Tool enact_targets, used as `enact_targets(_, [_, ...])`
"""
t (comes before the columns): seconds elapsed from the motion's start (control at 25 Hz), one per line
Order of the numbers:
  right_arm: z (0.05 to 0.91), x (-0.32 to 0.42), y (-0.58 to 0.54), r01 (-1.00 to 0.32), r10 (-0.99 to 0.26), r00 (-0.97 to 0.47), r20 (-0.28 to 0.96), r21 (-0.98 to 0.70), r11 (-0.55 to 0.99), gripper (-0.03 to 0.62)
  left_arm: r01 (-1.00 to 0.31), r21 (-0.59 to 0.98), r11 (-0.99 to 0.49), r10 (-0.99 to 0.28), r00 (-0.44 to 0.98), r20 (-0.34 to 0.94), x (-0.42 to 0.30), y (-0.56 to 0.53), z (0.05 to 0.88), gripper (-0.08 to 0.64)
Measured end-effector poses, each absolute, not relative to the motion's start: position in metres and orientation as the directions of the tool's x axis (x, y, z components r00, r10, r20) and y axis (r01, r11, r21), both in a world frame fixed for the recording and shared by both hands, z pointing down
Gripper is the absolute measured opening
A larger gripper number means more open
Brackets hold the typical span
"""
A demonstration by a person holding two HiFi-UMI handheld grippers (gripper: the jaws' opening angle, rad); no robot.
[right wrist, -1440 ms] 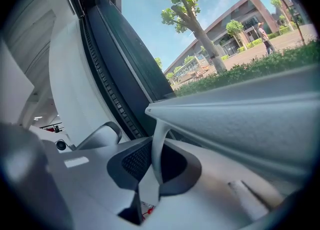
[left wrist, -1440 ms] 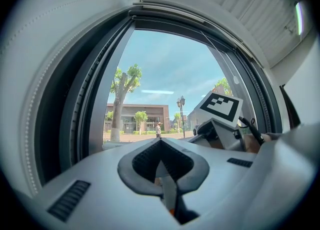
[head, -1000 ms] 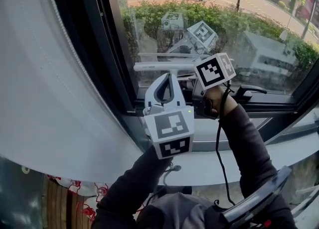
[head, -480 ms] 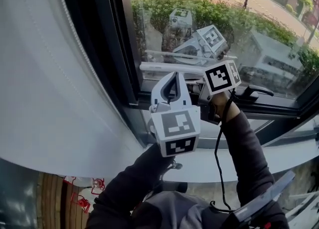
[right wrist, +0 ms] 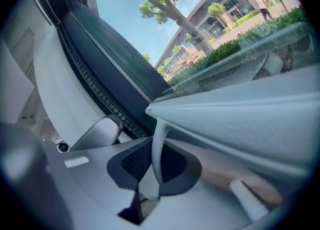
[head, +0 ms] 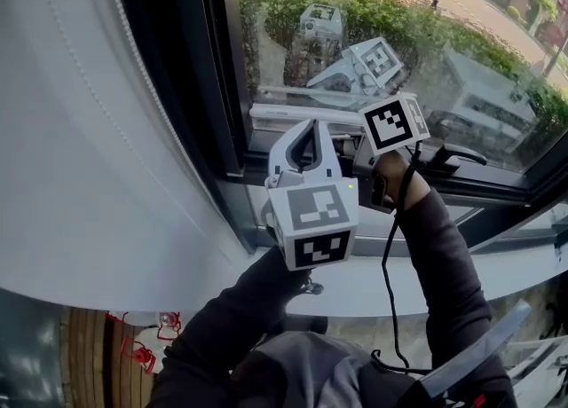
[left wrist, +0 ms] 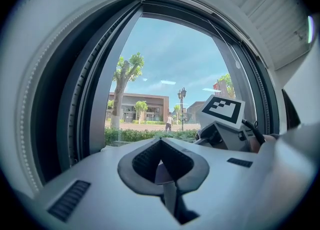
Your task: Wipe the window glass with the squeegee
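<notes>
Head view puts your squeegee [head: 284, 116] low on the window glass [head: 479, 43], its left end near the frame [head: 209, 87]; open glass lies right. Your right gripper [right wrist: 155, 146] clamps its handle; left gripper [left wrist: 161, 144] seems closed, empty.

Right gripper [head: 359, 151] holding squeegee [head: 293, 117] low against window glass [head: 479, 34], left gripper [head: 304, 131] alongside

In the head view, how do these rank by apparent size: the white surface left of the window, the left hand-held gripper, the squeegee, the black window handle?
1. white surface
2. left hand-held gripper, though it is nearest the camera, which enlarges it
3. squeegee, partly hidden
4. black window handle
</notes>
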State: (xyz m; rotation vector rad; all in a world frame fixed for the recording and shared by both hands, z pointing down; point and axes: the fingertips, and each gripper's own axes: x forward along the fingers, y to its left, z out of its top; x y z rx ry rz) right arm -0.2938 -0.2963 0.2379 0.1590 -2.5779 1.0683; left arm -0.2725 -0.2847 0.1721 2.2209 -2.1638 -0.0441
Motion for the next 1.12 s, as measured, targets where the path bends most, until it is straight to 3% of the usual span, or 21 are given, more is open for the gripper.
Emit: enact_targets(1.12, [0.268,-0.287,-0.261,-0.244,0.042,-0.937,0.346,-0.737,0.630,0.025,-0.989,0.068,-0.134,-0.988,0.139,0.069,-0.266,-0.265,0.198,-0.005])
